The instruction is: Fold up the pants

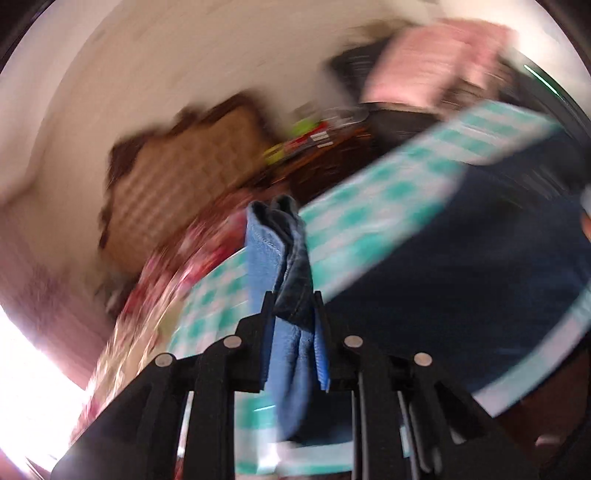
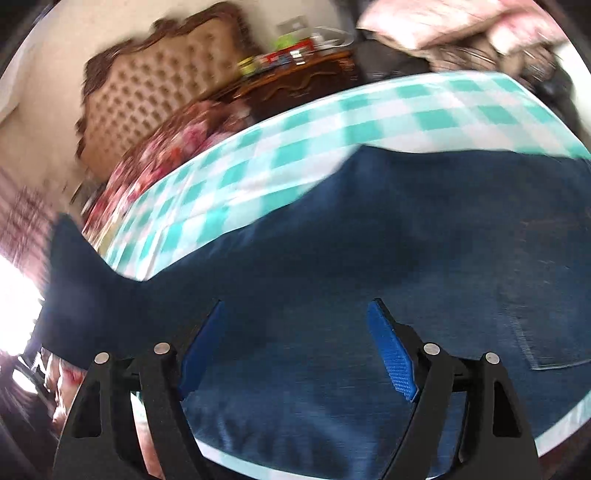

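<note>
Dark blue denim pants lie spread across a teal-and-white checked cloth on a bed. One leg end reaches off to the left. In the left wrist view my left gripper is shut on a bunched fold of the pants, with the lighter inner side of the denim showing; the fold sticks up past the fingertips. The rest of the pants lies to the right, blurred. My right gripper hovers open just over the pants, blue pads wide apart, nothing between them. A back pocket shows at right.
A tufted brown headboard and a floral bedspread lie beyond the checked cloth. A dark wooden nightstand carries small items. Pink bedding is piled at upper right. Bright window light glares at left.
</note>
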`<state>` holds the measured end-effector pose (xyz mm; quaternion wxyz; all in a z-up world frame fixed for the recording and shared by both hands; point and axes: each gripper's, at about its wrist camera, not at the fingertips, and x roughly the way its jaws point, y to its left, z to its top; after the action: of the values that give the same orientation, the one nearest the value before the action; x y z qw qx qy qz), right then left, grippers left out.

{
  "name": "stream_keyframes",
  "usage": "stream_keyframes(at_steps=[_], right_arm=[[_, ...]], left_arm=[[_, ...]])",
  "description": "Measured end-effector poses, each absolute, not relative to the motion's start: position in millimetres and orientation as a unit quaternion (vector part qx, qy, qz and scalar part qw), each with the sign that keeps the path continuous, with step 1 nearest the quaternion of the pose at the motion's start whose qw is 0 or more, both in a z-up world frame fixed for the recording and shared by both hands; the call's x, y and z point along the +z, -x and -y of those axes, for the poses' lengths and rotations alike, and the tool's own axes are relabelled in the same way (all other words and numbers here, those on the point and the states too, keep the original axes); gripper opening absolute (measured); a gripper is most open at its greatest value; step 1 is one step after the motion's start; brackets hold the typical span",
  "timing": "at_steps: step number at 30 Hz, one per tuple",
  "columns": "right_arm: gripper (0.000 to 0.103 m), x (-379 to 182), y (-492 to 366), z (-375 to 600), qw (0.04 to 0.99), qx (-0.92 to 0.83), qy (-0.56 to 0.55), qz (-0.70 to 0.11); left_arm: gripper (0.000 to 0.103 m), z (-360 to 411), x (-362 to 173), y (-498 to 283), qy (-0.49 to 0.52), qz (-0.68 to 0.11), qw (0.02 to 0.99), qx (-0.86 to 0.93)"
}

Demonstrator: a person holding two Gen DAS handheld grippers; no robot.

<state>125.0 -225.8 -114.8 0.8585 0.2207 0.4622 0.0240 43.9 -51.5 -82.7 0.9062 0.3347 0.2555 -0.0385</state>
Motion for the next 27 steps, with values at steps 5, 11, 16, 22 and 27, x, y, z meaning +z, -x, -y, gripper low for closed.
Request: stream_keyframes(at_steps=[5,11,16,22,27], right_arm=[[0.077,-123.7,-114.4,256.7,0.849,0.011,-0.24,-0.471],[0.078,-138.6,-118.8,269.0,0.829,0.026,-0.273,-0.488],[0.078,-140.2,-124.3,245.8,0.819,0.068,-0.272,-0.501],[0.078,-140.9,-125.7,236.6,0.814,0.078,-0.269,-0.508],[0.078,-143.8,-127.5,226.8,0.8,0.105,-0.283,-0.519]], left_arm=[[0.055,118.9,-179.2,-7.9,-0.402,-0.256,0.877,-0.064],[0.055,96.1,-186.5,-18.7,-0.372,-0.279,0.885,-0.023],[0.053,91.4,-187.4,-16.6,-0.384,-0.277,0.879,-0.058],[0.055,91.9,-193.2,-0.9,-0.417,-0.268,0.866,-0.069],[0.056,98.3,-193.2,-15.6,-0.427,-0.276,0.858,-0.073]])
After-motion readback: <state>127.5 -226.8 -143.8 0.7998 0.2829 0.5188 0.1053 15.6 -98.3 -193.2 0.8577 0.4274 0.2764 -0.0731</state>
